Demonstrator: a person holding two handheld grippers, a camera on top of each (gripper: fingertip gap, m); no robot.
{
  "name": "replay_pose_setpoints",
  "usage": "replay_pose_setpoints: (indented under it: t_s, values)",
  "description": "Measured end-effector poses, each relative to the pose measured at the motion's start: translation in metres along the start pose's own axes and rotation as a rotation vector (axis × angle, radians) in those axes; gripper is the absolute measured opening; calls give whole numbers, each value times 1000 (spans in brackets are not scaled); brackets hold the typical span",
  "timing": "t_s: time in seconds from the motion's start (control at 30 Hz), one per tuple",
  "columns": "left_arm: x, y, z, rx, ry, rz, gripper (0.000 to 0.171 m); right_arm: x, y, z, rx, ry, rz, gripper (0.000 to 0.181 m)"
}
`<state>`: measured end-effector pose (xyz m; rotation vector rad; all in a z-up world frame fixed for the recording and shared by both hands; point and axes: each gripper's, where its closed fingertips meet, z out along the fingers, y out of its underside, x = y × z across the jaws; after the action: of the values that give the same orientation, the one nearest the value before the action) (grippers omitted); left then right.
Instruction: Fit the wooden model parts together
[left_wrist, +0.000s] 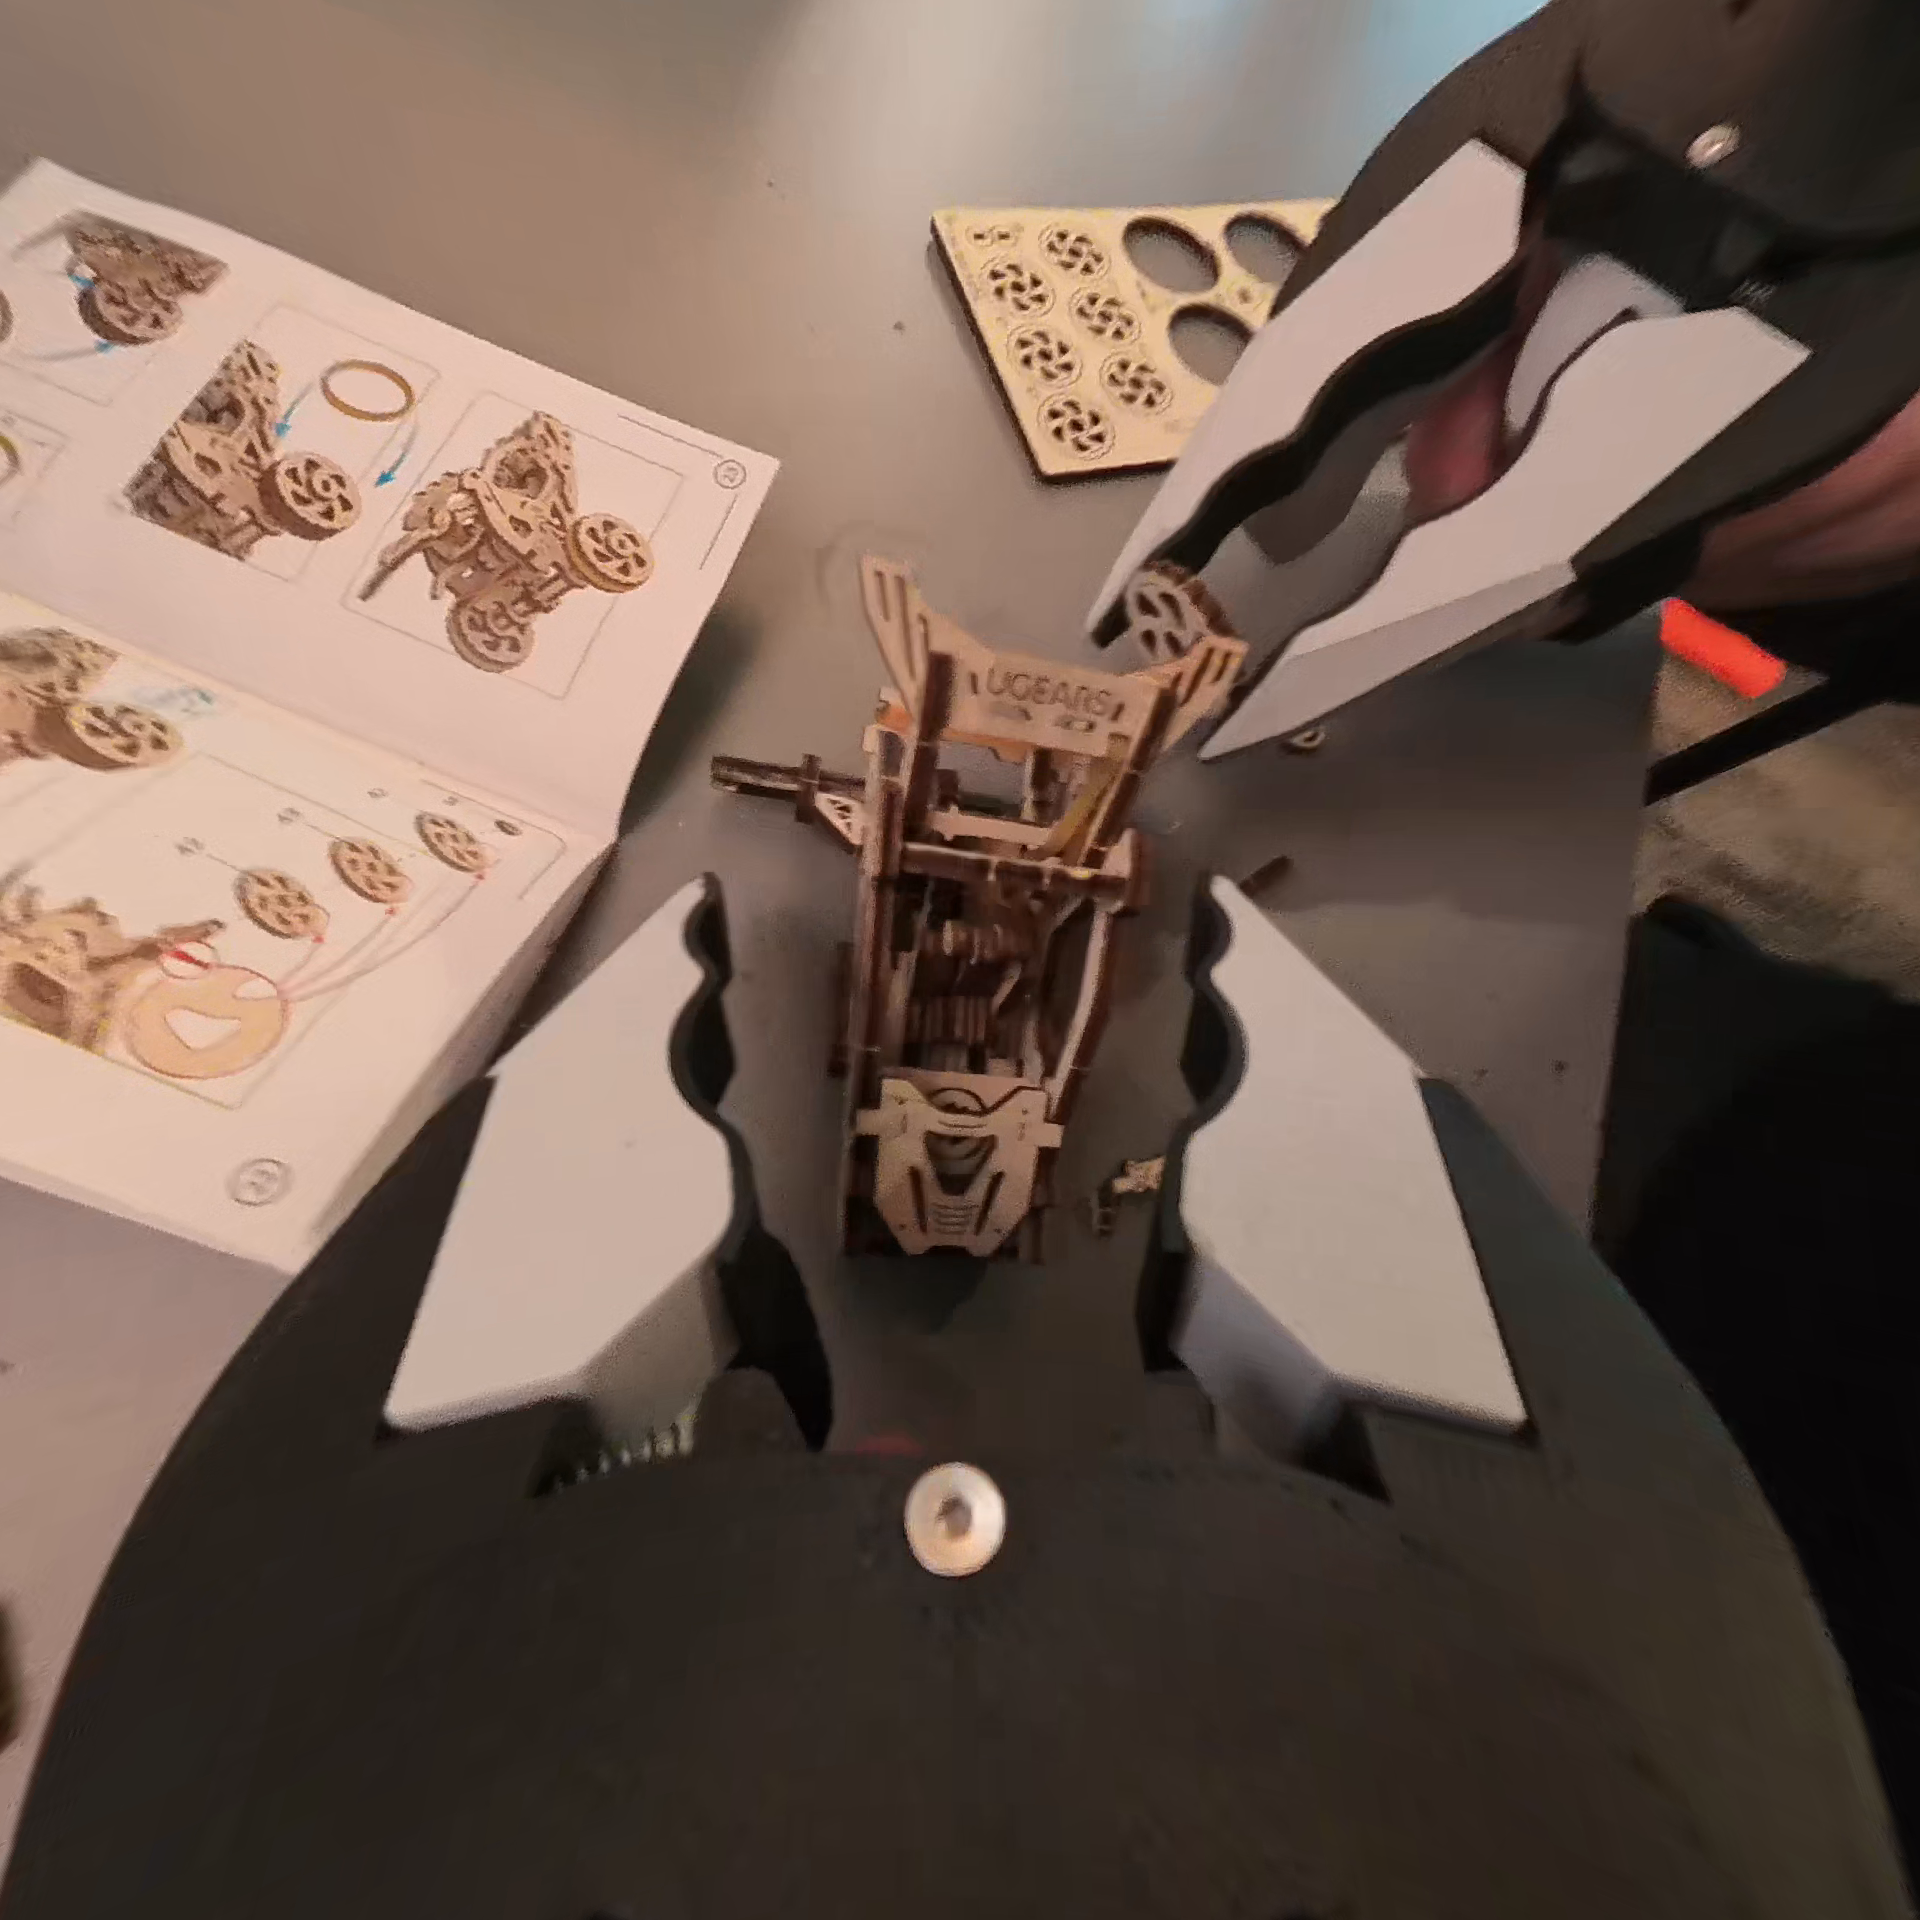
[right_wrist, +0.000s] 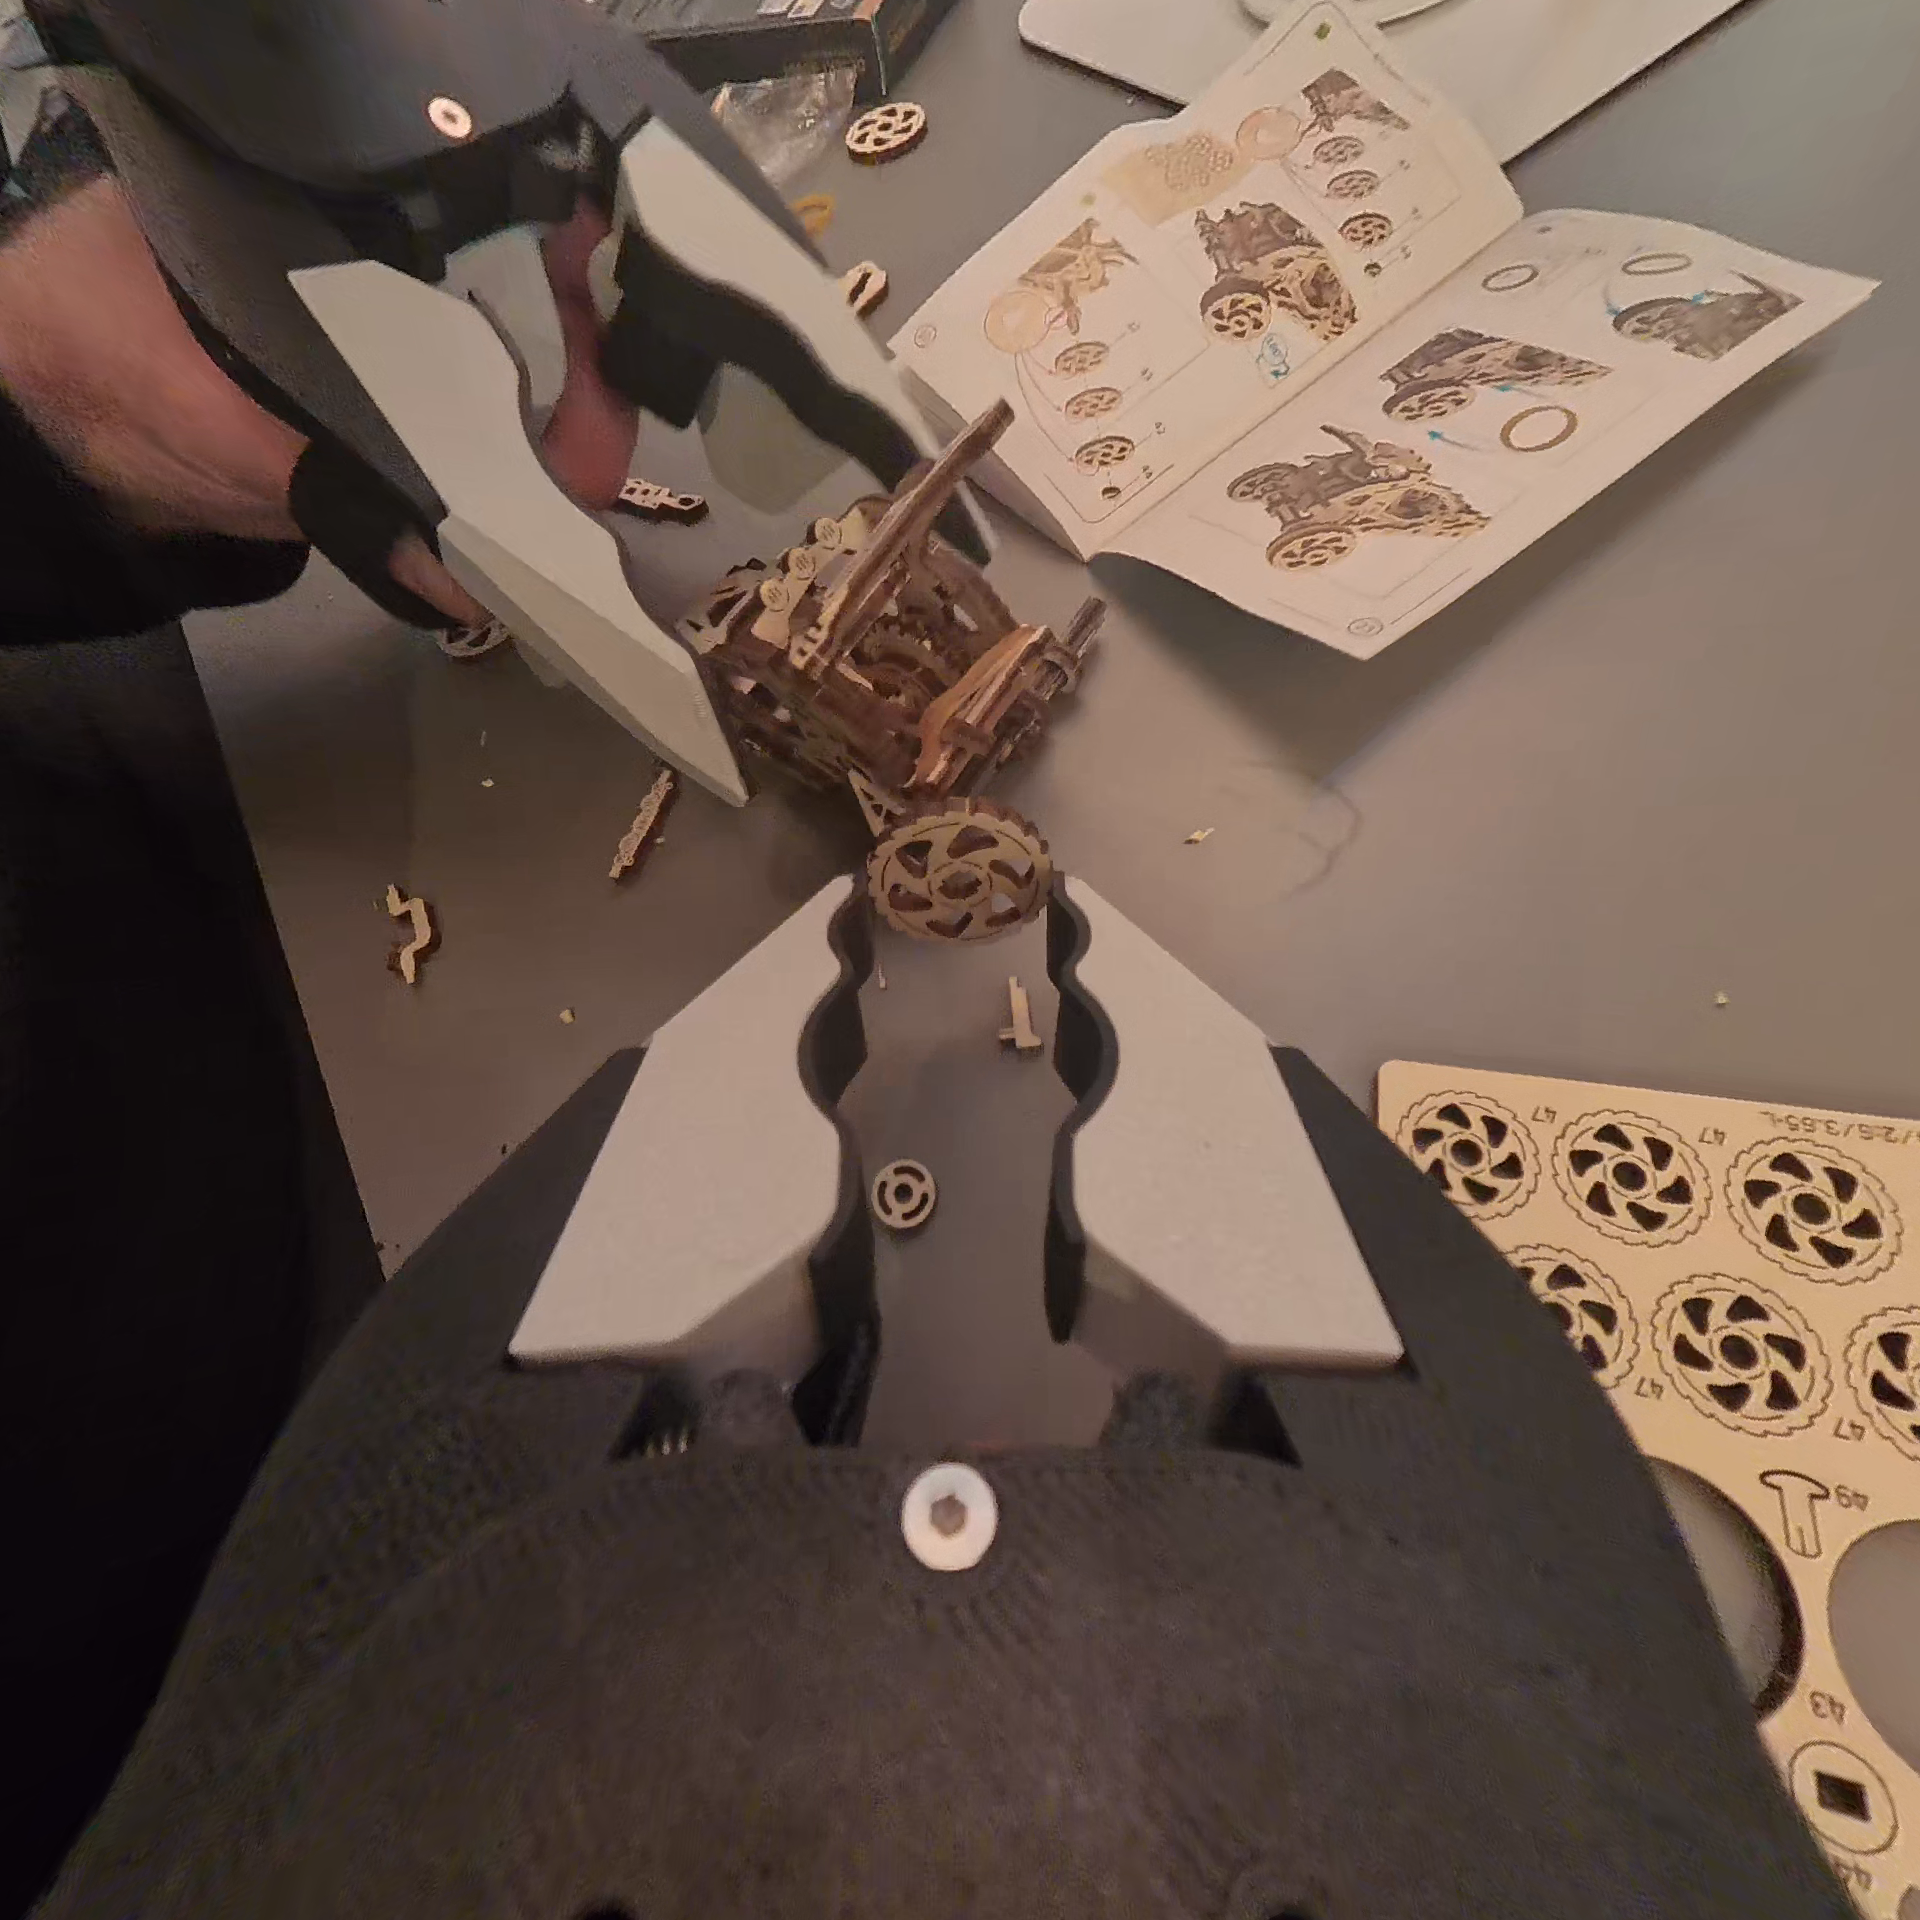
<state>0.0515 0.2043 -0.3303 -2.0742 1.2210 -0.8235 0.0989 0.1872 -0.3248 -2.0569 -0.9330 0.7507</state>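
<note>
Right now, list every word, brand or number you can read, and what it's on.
I do not copy writing; here is where it stands.
Wooden model: engraved brand word on the top crossbar, legible.
Parts sheet: engraved part numbers beside the wheels, legible.
Instruction booklet: circled page numbers, too small.
Dark box: print, blurred.

Dim, soft indoor light, faint shadows, slight motion blur, wide-angle bending at the edges

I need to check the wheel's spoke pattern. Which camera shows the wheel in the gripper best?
The right wrist view: the wheel faces the camera between the right gripper tips, spokes clear. The left wrist view shows it smaller and partly hidden behind the model.
</note>
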Motion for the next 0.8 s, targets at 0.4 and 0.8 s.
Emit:
replay_pose_setpoints:
  t_s: [0.4, 0.8]
  values:
    - [2, -1, 27, -159, 127, 178, 91, 0, -3, -1, 18, -34, 31, 31]
    - [1, -25, 10, 73, 192, -66, 65, -1, -14, -9, 77, -43, 23, 31]
